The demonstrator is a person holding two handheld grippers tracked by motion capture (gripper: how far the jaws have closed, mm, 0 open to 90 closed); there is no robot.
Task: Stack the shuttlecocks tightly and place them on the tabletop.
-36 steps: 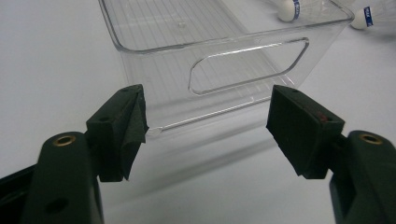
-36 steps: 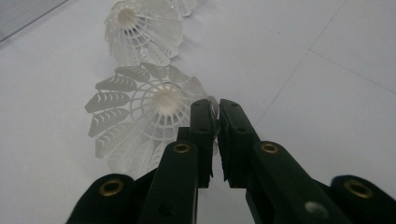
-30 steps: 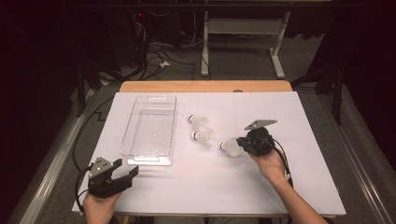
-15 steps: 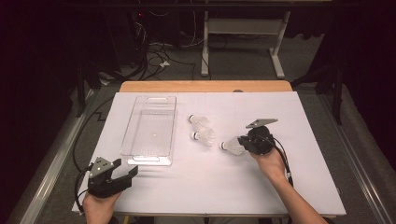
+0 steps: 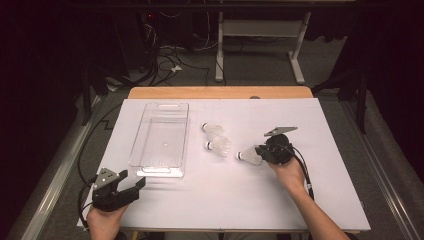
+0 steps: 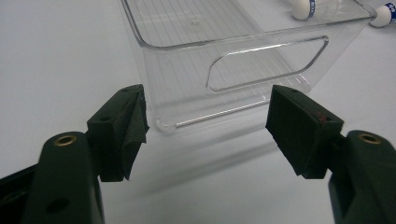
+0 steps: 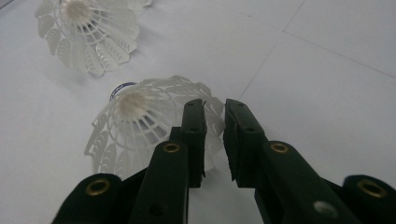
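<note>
Shuttlecock lies on the white surface, its skirt rim pinched between the nearly closed jaws of the right tool. Two more shuttlecocks lie just to its left, beside a clear plastic tray. Near the surface's front left corner, the left tool rests with jaws wide apart, facing the tray's handle end.

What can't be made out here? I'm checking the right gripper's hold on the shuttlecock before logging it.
- Right gripper, right gripper view: jaws nearly shut at the rim of the nearest shuttlecock; whether they pinch the skirt is hidden behind them.
- High view: that shuttlecock is too small to show contact.
- Blue band on its cork, right gripper view: skirt hides the print.
- Two shuttlecocks beyond the clear bin, left gripper view: cut off by the top edge.
</note>
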